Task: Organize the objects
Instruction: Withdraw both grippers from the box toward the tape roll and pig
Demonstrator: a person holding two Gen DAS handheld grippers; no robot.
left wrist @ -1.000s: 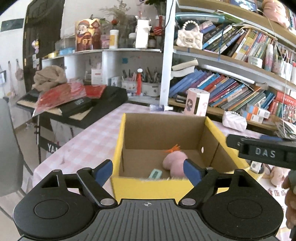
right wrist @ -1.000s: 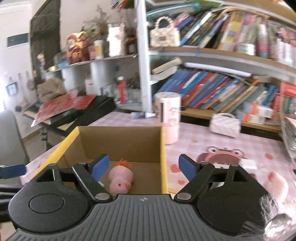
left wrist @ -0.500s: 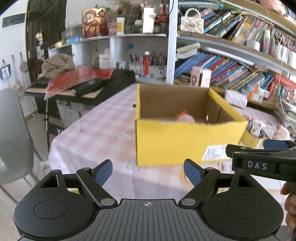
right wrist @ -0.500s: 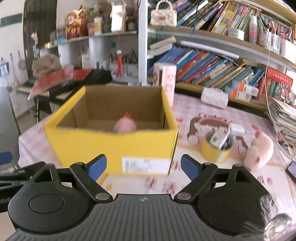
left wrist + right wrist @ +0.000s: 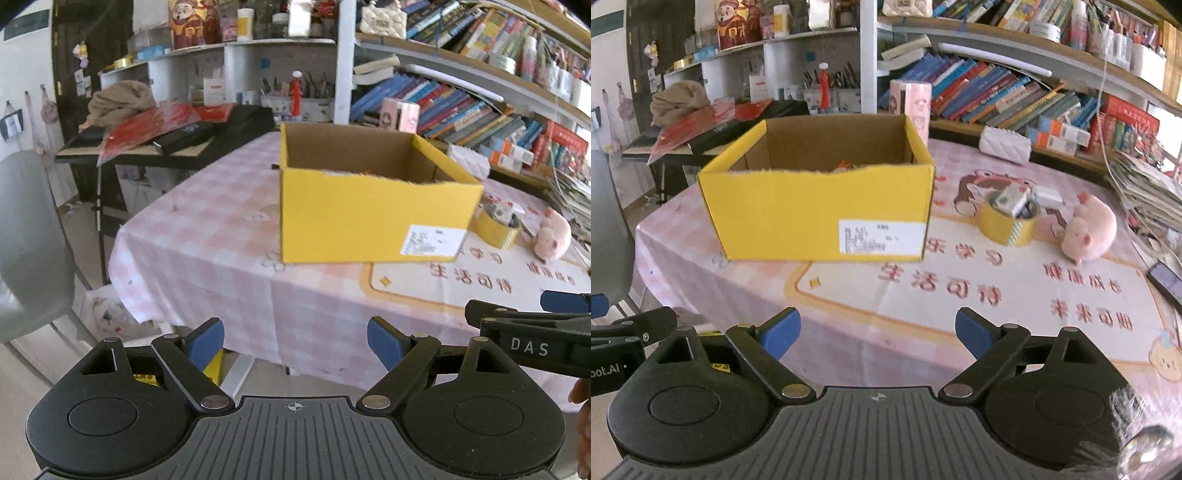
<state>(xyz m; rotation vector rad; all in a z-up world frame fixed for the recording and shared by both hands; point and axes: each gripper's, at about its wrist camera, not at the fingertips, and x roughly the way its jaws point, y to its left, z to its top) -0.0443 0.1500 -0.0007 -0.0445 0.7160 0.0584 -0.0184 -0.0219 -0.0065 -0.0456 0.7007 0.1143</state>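
Right wrist view: we see the yellow box [image 5: 820, 206] at 11 o'clock on the bench [image 5: 997, 291], pink plush [image 5: 1089, 230] at 2 o'clock | right hand-held gripper [image 5: 877, 332] spread, empty | left hand-held gripper [image 5: 295, 341] spread, empty.

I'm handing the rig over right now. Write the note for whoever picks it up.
Left gripper: jaws open, empty, held off the near table edge.
Right gripper: jaws open, empty, over the near edge.
Yellow box stands on the pink tablecloth; an orange tuft shows above its front wall, the rest of its contents hidden.
Outside the box, to its right: yellow tape roll with small items resting in its core, and pink plush pig beside it.
Left, likely: put the pig and the tape roll into the box.
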